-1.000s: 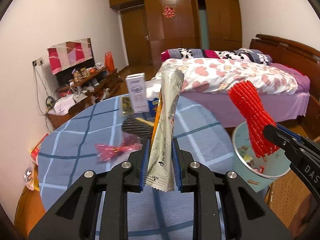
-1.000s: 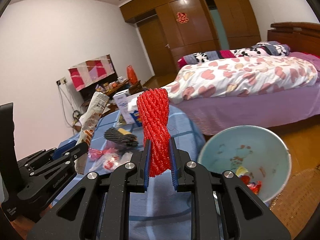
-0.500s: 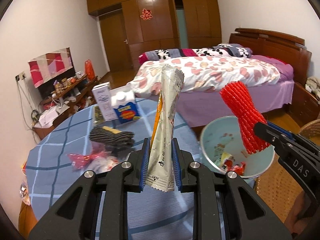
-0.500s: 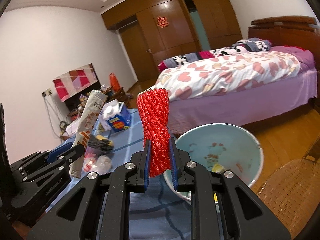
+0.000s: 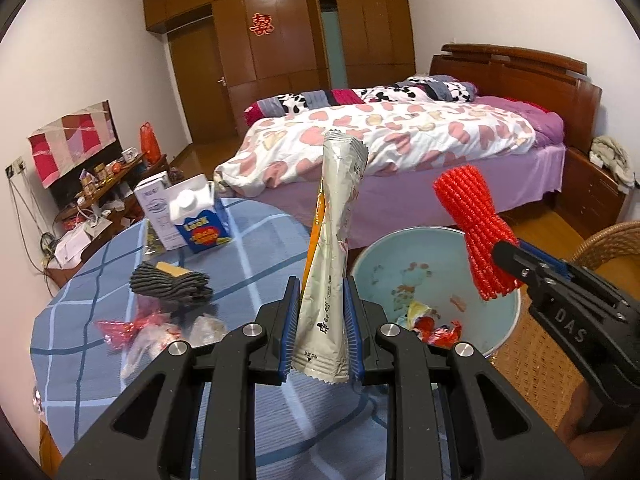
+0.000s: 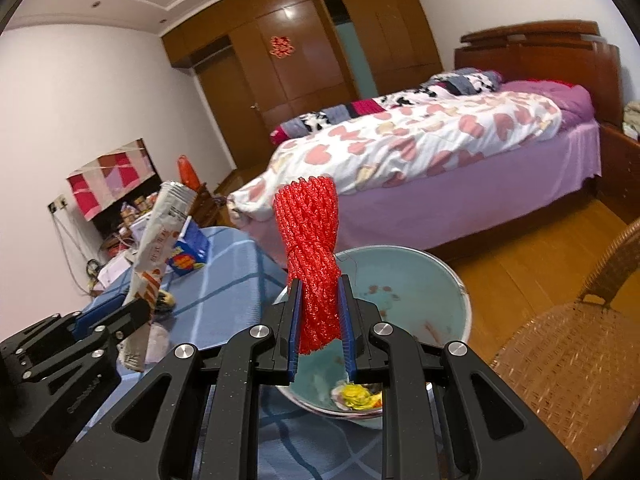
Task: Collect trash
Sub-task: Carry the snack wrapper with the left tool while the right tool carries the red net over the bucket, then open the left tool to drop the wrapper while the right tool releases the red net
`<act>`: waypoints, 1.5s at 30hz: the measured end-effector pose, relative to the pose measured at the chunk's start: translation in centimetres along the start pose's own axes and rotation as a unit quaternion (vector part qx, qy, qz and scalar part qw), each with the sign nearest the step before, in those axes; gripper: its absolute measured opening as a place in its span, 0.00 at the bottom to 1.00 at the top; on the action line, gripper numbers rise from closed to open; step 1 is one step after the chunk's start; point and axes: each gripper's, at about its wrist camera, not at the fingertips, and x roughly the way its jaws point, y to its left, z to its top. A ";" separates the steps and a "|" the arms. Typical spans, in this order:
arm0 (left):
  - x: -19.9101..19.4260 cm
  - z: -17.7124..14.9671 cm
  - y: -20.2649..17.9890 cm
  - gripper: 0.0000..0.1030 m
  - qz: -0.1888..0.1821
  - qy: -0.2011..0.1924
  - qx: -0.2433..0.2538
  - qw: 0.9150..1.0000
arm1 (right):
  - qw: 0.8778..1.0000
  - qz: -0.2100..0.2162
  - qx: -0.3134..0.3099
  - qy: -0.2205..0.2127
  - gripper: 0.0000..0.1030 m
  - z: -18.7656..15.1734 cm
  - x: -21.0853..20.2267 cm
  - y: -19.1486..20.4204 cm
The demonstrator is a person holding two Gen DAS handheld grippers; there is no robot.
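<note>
Left claw (image 5: 322, 332): jaws narrow, clamped on the lower part of a silver packet (image 5: 334, 264), which stands upright between the blue pads and twists at mid-height; an orange strip shows along its left edge. Right claw (image 6: 320, 332): jaws narrow, gripping a red foam net (image 6: 314, 264), held upright with its top flaring above the pads.

Ahead of the right claw and just below it sits a pale blue bin (image 6: 440, 276), with yellow and red scraps at the bottom. From the left claw the same bin (image 5: 508, 320) lies ahead to the right, beyond the edge of the round counter (image 5: 256, 256) under a blue checked cloth.

Ahead and left of the left claw, on the counter: a dark foam net (image 5: 170, 284) with a yellow piece beneath it, crumpled red and clear wrappers (image 5: 148, 330) nearer the claw, and further off a blue carton (image 5: 198, 220) beside a white box (image 5: 154, 208). A bed (image 5: 380, 140) stands beyond the counter.
</note>
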 end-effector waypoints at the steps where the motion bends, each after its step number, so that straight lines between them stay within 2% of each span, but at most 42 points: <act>1: 0.1 0.1 -0.3 0.21 -0.001 0.001 0.001 1.000 | 1.000 -0.005 0.003 0.002 0.18 0.0 0.1 -0.3; 9: 2.1 0.3 -2.6 0.21 -0.021 0.018 0.011 1.000 | 0.999 -0.046 0.023 0.015 0.18 -0.4 1.2 -2.6; 31: 7.7 -1.0 -5.2 0.24 -0.049 0.086 0.014 0.995 | 0.994 -0.075 0.050 0.056 0.18 -1.7 3.9 -5.4; 37: 8.3 -1.4 -5.5 0.35 -0.048 0.093 0.015 0.994 | 0.994 -0.072 0.058 0.064 0.22 -2.0 4.4 -5.8; 39: 8.2 -1.4 -5.5 0.45 -0.047 0.091 0.014 0.995 | 0.994 -0.070 0.064 0.063 0.25 -2.0 4.3 -5.9; 40: 8.1 -1.3 -5.4 0.46 -0.045 0.089 0.014 0.995 | 0.993 -0.069 0.067 0.062 0.29 -2.0 4.3 -6.0; 43: 7.9 -1.2 -4.9 0.48 -0.040 0.084 0.012 0.996 | 0.993 -0.070 0.072 0.055 0.31 -1.9 4.0 -6.1; 45: 7.7 -1.1 -4.6 0.54 -0.034 0.080 0.009 0.996 | 0.994 -0.069 0.073 0.049 0.38 -1.7 3.7 -6.0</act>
